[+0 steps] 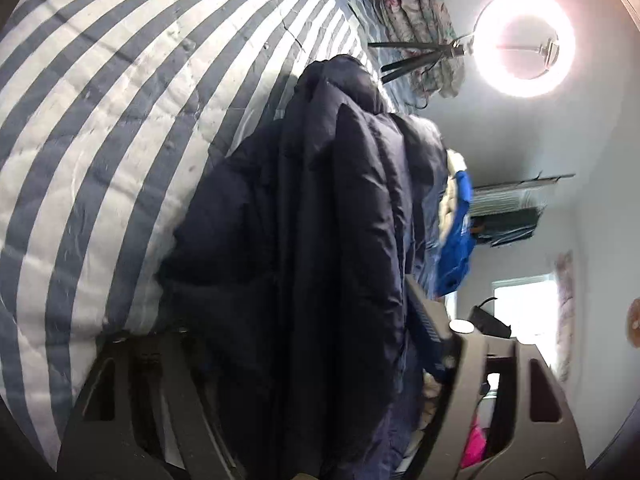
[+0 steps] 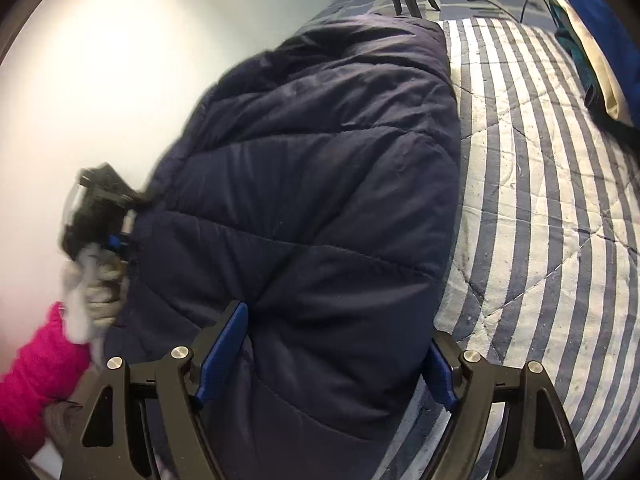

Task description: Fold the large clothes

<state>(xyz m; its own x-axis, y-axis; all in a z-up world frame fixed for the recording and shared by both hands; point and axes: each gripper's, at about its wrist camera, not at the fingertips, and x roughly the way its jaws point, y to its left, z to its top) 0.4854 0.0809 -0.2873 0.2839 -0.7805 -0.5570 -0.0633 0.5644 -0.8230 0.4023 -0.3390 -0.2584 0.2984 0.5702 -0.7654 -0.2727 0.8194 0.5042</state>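
The dark navy quilted jacket (image 2: 312,184) lies bunched on the bed, over the striped quilt (image 2: 540,208); the right tongs (image 2: 332,356) stand wide with a thick fold of the jacket between their blue pads; the left tongs (image 1: 288,360) are filled by jacket fabric, and I cannot tell if they clamp it; a ring light (image 1: 524,40) glows behind.

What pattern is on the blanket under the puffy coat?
Blue-grey and white stripes on the blanket, clearest in the right wrist view.

Glaring ring light (image 1: 525,40), fisheye edges, perhaps motion-blurred.
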